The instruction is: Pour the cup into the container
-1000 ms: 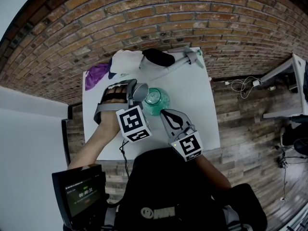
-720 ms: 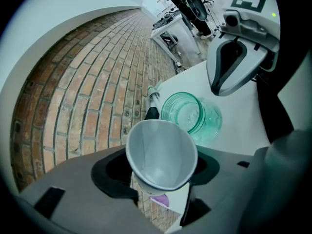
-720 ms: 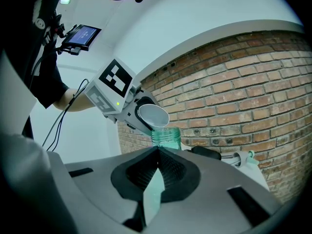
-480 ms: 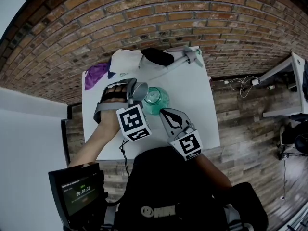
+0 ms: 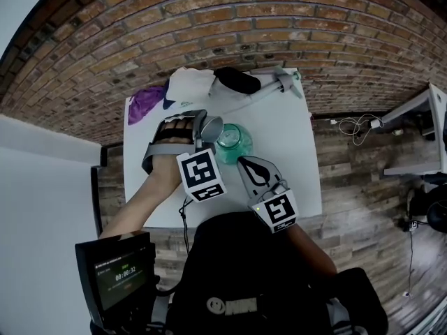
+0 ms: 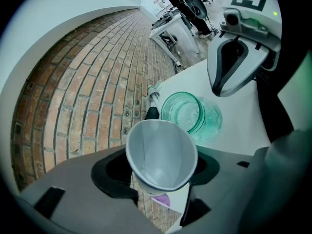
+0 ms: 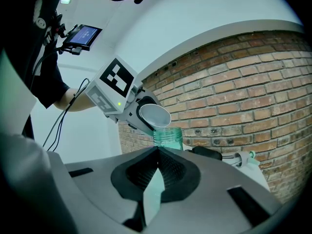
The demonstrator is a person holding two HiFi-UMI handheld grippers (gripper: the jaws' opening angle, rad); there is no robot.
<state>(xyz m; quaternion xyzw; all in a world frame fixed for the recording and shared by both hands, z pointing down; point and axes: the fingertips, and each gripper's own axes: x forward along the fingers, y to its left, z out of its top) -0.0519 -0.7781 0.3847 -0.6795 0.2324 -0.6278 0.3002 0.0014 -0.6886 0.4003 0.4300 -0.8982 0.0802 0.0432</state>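
- Cup [image 6: 161, 152], white and seemingly paper, hangs tipped just above and beside the container [image 6: 187, 113], its mouth leaning toward the container's open neck; nothing shows inside the cup.
- Left tongs [image 6: 163, 186] are clamped across the cup's lower wall, one jaw on each side.
- Right tongs [image 7: 155, 155] stand on the near side of the container, jaws closed tip to tip with nothing between them, apart from the jar.
- Container, a clear green jar, stands upright on the white bench [image 5: 286, 138].
- Judged by its look, the cup is light and thin-walled: a hard squeeze would likely buckle it, so a gentle hold at mid-wall below the rim suits it best.
- Jar appears stiff and probably breakable; a knock to its neck might tip it.
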